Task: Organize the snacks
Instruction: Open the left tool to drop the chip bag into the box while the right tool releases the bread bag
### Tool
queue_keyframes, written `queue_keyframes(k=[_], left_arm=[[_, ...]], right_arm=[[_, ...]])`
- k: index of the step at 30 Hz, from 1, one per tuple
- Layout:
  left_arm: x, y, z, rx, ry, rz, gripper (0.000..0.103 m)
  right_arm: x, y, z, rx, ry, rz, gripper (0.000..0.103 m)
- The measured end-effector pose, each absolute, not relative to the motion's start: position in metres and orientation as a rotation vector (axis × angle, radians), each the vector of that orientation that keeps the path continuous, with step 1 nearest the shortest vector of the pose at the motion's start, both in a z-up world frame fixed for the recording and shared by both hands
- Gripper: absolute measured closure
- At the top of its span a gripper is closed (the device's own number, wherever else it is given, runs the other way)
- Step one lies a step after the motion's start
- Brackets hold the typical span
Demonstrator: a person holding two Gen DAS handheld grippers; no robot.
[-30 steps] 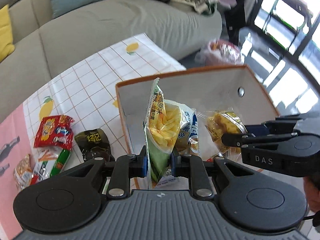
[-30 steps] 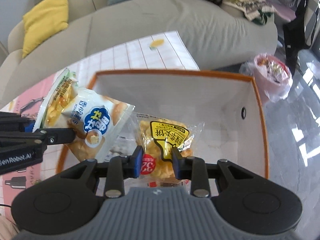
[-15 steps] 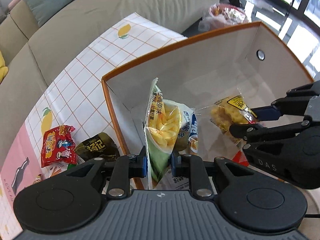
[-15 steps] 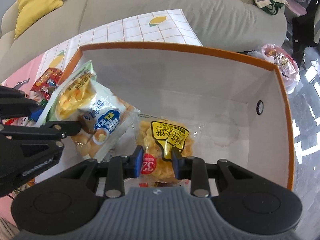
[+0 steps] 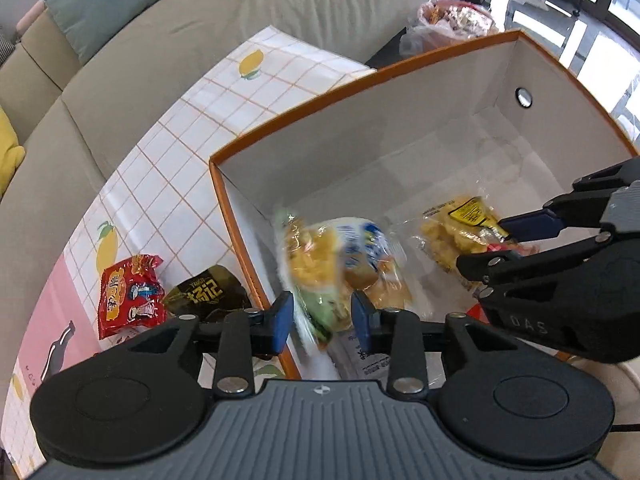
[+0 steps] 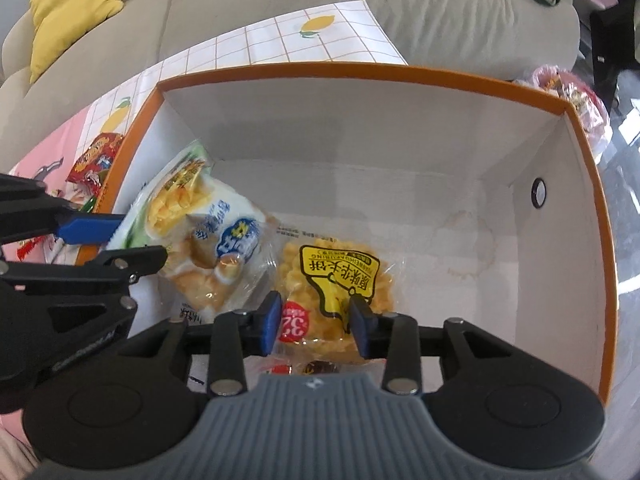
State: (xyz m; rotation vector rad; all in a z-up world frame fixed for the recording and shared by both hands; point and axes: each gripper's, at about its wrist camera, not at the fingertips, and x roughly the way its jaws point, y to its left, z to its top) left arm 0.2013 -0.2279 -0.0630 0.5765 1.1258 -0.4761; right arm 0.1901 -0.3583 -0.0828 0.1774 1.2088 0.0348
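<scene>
Seen on the checked lemon-print tablecloth (image 5: 224, 120), left of the box: a red snack packet (image 5: 130, 294) and a dark packet with gold lettering (image 5: 208, 294), lying side by side. Inside the orange-rimmed box (image 6: 588, 184), white within, lay two packs: at left a clear-and-white bag of yellow crisps with a blue label (image 6: 208, 248), blurred in the left wrist view, tilted against the left wall; right of it, touching, a clear pack of golden puffed pieces with a yellow label and a red round sticker (image 6: 340, 280). Left gripper (image 5: 320, 316) opening, crisp bag between its blue pads but loose. Right gripper (image 6: 314, 318) likewise opening, pads apart around the yellow-label pack, not pressing it.
</scene>
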Motion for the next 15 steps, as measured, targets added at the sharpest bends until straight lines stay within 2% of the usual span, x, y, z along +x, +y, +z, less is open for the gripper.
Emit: queue_keyframes(k=[1, 3, 6, 8, 10, 11, 12, 15], left_arm=[[0.201, -0.227, -0.061, 0.565, 1.131, -0.481, 0.058], [0.2, -0.225, -0.056, 0.547, 1.131, -0.489, 0.054], [0.195, -0.224, -0.048, 0.544, 1.108, -0.494, 0.05], [0.19, -0.223, -0.041, 0.547, 1.089, -0.493, 0.04], [0.186, -0.22, -0.033, 0.545, 1.059, -0.491, 0.035], [0.184, -0.218, -0.03, 0.541, 1.048, -0.491, 0.035], [0.182, -0.215, -0.026, 0.533, 1.042, -0.492, 0.035], [0.176, -0.206, -0.011, 0.488, 1.02, -0.497, 0.034]], right_arm=[[0.19, -0.359, -0.082, 0.182, 1.209, 0.035, 0.065], [0.19, -0.358, -0.079, 0.187, 1.205, 0.033, 0.054], [0.189, -0.357, -0.074, 0.18, 1.197, 0.028, 0.046], [0.187, -0.357, -0.07, 0.169, 1.191, 0.012, 0.041], [0.185, -0.356, -0.065, 0.169, 1.182, 0.001, 0.04], [0.183, -0.356, -0.063, 0.173, 1.179, -0.007, 0.038], [0.18, -0.356, -0.06, 0.176, 1.173, -0.014, 0.031], [0.171, -0.354, -0.05, 0.166, 1.139, -0.025, 0.028]])
